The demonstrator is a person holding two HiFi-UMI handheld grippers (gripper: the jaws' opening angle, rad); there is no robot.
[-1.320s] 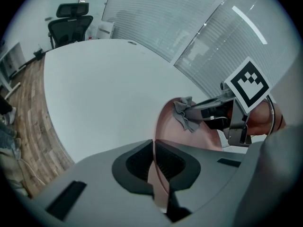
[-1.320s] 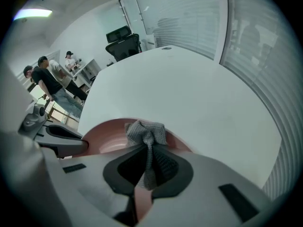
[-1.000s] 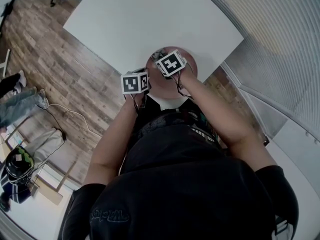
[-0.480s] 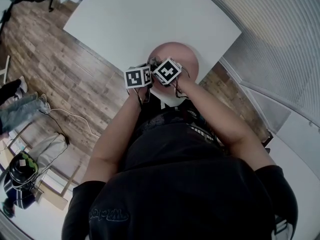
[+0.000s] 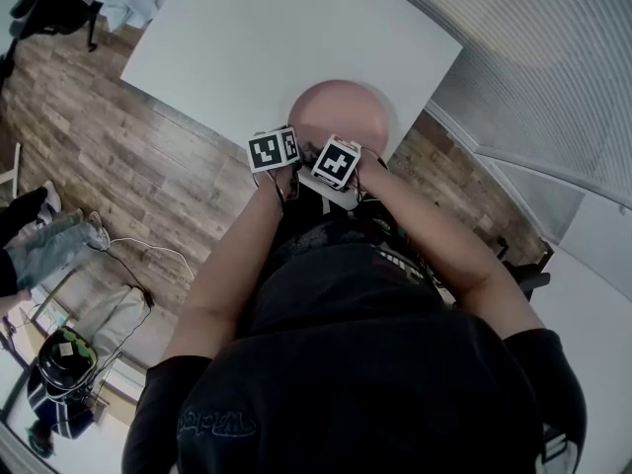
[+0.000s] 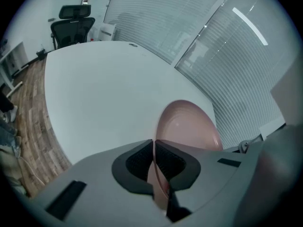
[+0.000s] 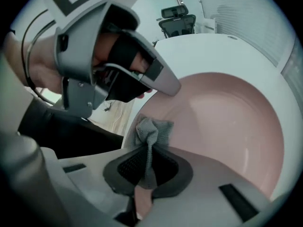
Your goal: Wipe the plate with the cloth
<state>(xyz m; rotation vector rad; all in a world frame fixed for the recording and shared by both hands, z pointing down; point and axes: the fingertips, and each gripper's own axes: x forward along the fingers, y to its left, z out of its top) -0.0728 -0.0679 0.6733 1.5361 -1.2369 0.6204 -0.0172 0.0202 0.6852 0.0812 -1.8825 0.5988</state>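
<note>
At the near edge of the bench [image 5: 267,38], the right hand-held gripper [image 7: 149,162] has shifted since a second ago. Its marker cube then sat over the far-left part of the plate [image 5: 341,112], beyond the left cube. It now sits at the plate's near rim, closer to the person than the left cube. More of the pink plate face is uncovered than before. The left hand-held gripper [image 6: 154,148] has barely changed place at the plate's left rim.

Surface: white bench, bare apart from the plate, which lies close to the bench's near edge. Whether the plate rests flat or is tipped up, I cannot tell.

Room: wood-plank floor [image 5: 118,156] beside the bench, slatted blinds [image 5: 533,47] along the right side, a black office chair [image 6: 71,20] beyond the bench's far end.

Left hand-held gripper: jaws almost together, clamped on the plate's rim, with the thin edge running between the pads.

Right hand-held gripper: jaws closed on a grey cloth [image 7: 152,131]. A bunched tuft sticks out past the pads and lies over the plate's inner face, just inside the rim. The left hand-held gripper shows directly above it in the right gripper view, gripping the same side of the plate.
</note>
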